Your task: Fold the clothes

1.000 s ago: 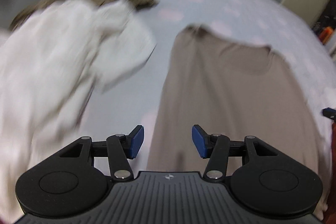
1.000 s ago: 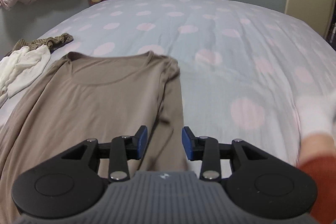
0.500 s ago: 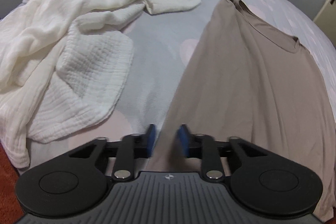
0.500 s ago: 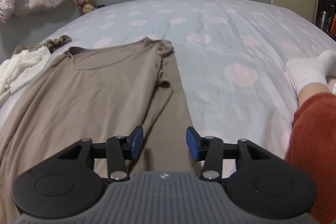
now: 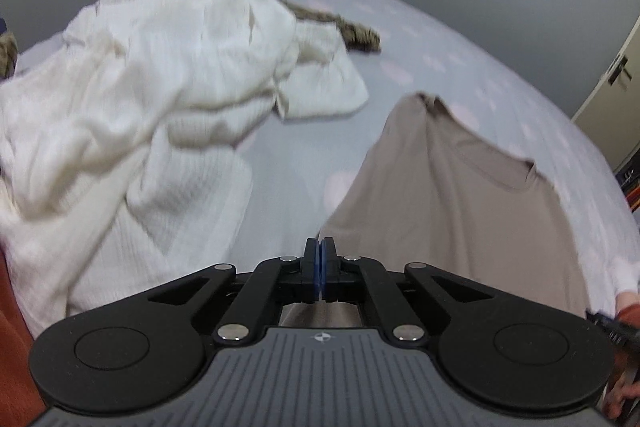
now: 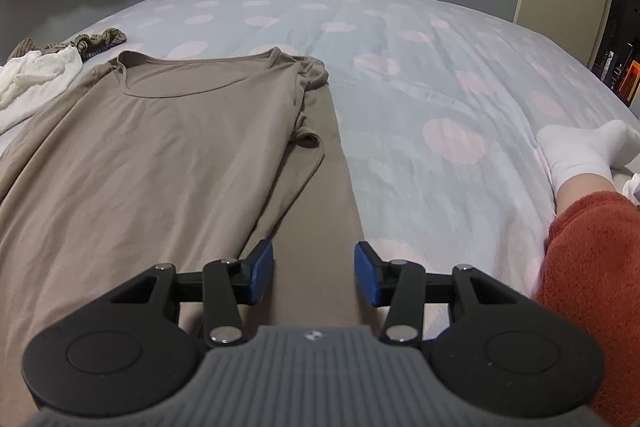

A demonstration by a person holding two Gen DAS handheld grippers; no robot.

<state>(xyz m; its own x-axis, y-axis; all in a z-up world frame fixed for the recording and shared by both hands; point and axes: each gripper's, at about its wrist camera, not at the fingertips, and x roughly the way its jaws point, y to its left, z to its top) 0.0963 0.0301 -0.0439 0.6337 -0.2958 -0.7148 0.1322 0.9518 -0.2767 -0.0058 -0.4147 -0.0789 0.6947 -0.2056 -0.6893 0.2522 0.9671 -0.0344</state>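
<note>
A taupe long-sleeved shirt (image 6: 160, 147) lies face up on the bed, neckline far from me. In the left wrist view its left edge (image 5: 460, 195) rises to my left gripper (image 5: 320, 259), whose blue pads are pressed together on the fabric. The shirt's right sleeve (image 6: 316, 187) runs straight down along its right side. My right gripper (image 6: 314, 275) hovers open just above that sleeve's lower part, with cloth showing between the pads and nothing gripped.
A crumpled white garment pile (image 5: 140, 107) lies left of the shirt, a brown knit piece (image 5: 352, 31) behind it. The spotted bedspread (image 6: 440, 67) stretches right. A person's white-socked foot (image 6: 580, 151) and rust fleece leg (image 6: 588, 267) rest at the right edge.
My left gripper went from open to shut on the shirt's left edge and tilted upward. The right gripper stayed open and drew back down the sleeve, opening a little wider.
</note>
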